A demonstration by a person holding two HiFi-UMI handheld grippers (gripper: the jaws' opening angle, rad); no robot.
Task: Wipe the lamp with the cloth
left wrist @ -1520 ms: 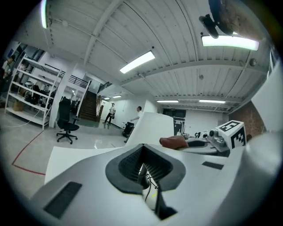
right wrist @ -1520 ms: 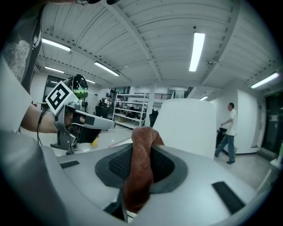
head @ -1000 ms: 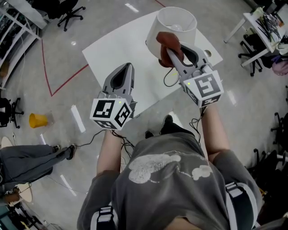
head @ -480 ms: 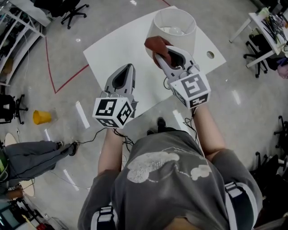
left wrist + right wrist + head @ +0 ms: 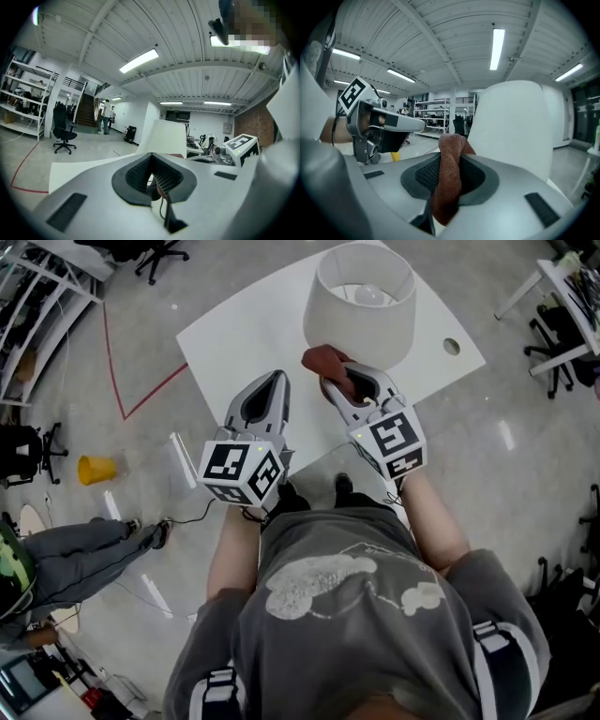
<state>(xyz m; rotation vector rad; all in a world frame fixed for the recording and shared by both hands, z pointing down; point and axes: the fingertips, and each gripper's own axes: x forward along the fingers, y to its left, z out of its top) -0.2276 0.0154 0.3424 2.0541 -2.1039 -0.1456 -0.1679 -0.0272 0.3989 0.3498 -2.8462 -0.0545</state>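
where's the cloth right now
In the head view the red-brown cloth is clamped in the right hand-held gripper, upper middle of frame, at the near lower edge of the white lamp shade on the table.

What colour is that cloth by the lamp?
The cloth is reddish-brown, clearest in the right gripper view.

Main obstacle: the white cylindrical lamp shade (image 5: 361,306) fills the far right end of the white rectangular desk (image 5: 234,334).
Left of shade: wide bare desktop out to the left corner. The left claw (image 5: 278,376) hovers over its near edge, jaws together and empty.
Near side of shade: blocked by the right claw (image 5: 331,382) clamping a rust-brown cloth (image 5: 322,359) just beside the shade's lower wall.
Between claws: a narrow gap.
Right of shade: a slim strip of desktop with a small round hole (image 5: 452,346).
Floor, left: a yellow cone (image 5: 94,468) and a person's legs (image 5: 84,554), well apart from the desk.
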